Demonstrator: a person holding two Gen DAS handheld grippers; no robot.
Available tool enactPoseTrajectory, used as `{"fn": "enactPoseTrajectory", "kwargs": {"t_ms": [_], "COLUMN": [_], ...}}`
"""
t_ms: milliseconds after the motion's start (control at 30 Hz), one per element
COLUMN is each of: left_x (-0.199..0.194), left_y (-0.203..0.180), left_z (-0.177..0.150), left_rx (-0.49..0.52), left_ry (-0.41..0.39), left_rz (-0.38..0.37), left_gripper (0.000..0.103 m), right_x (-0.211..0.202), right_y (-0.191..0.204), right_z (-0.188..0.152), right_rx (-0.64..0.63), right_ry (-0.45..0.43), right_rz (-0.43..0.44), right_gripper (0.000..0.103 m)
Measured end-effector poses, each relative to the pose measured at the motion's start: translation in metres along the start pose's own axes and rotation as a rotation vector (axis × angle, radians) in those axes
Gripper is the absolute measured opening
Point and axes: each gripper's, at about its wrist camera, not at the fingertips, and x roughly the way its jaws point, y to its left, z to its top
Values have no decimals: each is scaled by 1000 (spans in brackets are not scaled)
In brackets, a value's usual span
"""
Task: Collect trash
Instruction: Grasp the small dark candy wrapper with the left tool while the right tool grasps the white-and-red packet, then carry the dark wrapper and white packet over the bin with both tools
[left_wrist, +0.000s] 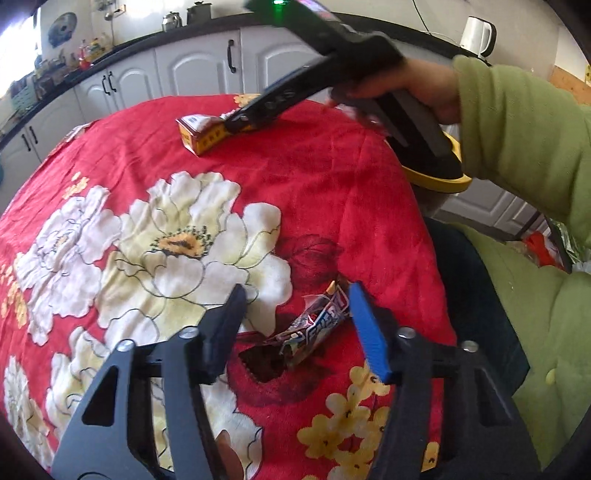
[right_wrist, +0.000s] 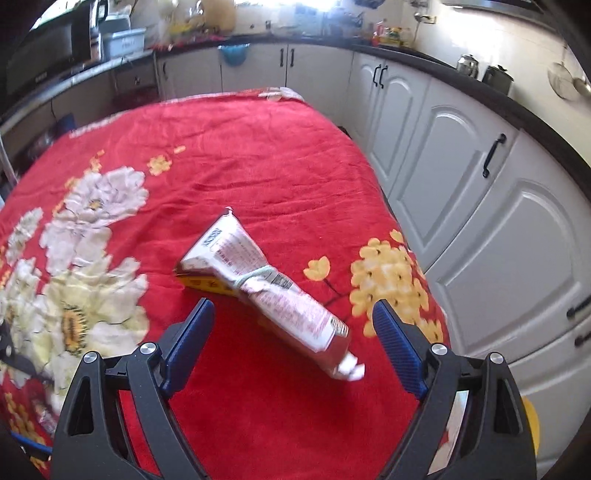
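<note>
Left wrist view: the left gripper (left_wrist: 295, 299) hangs low over the red floral cloth (left_wrist: 314, 177) on the desk, its fingers (left_wrist: 364, 328) spread apart around a crumpled snack wrapper (left_wrist: 314, 328) that lies flat between them; no contact with it can be made out. Farther back, the right gripper (left_wrist: 236, 123) reaches down to a flattened carton (left_wrist: 199, 134) near the far edge of the desk. At right, a yellow-rimmed container (left_wrist: 436, 181) sits just off the desk edge, partly hidden by the tool and the green sleeve.

Right wrist view: the right gripper (right_wrist: 293, 317) has its fingers (right_wrist: 397, 343) wide apart, astride a squeezed tube (right_wrist: 284, 306) tied with a band and lying partly across the carton (right_wrist: 201, 282); neither finger clearly touches it.

Likely risks, as judged from here:
- The wrapper is thin and flat, so closing fingers may pinch the plush cloth along with it, or slide over it.
- The tube lies slantwise between the fingers and may pivot or squirt out when squeezed.
- Lifting the tube may drag the carbon beneath toward the desk edge.
- Motion blur suggests haste, which would worsen aim.
</note>
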Motion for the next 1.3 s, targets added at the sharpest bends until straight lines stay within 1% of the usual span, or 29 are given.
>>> {"fn": "enactPoseTrajectory", "kwargs": {"t_ms": [67, 167, 200, 233, 267, 333, 367, 400, 433, 500, 700, 767, 933, 1033, 1133, 1300], "left_x": [2, 6, 6, 7, 7, 7, 7, 6, 6, 5, 2, 0, -3, -5, -8, -8], "left_y": [0, 2, 3, 3, 2, 0, -1, -2, -3, -6, -20, -26, -36, -35, -37, -43], "left_z": [1, 2, 3, 3, 3, 4, 4, 4, 4, 5, 6, 6, 7, 11, 21, 43], "left_rx": [-8, -31, -40, -45, -48, -54, -58, -62, -67, -72, -83, -83, -99, -130, -136, -128], "left_ry": [3, 6, 6, 7, 7, 9, 9, 10, 8, 11, 12, 15, 13, 7, -17, -48], "left_rz": [-6, -17, -19, -19, -15, -3, 2, 5, 7, 13, 38, 59, 85, 81, 83, 86], "left_gripper": [37, 30, 28, 27, 26, 24, 22, 16, 15, 12, 7, 6, 5, 5, 5, 5], "right_x": [7, 15, 18, 20, 22, 21, 19, 17, 15, 9, -14, -24, -47, -60, -72, -94], "right_y": [1, -1, -2, -2, -1, -1, -2, -3, -4, -6, -7, -7, -10, -13, -14, -26], "right_z": [4, 6, 6, 5, 3, -1, -4, -6, -10, -16, -45, -56, -84, -94, -104, -115], "right_rx": [-25, -26, -24, -22, -20, -13, 1, 13, 30, 58, 140, 173, 252, 283, 302, 343], "right_ry": [11, 30, 37, 44, 51, 38, 30, 26, 22, 18, -15, -37, -88, -116, -142, -185], "right_rz": [5, 23, 33, 44, 62, 78, 93, 101, 109, 117, 135, 143, 160, 168, 173, 172], "right_gripper": [85, 83, 79, 72, 68, 56, 53, 47, 38, 33, 32, 32, 32, 31, 31, 31]}}
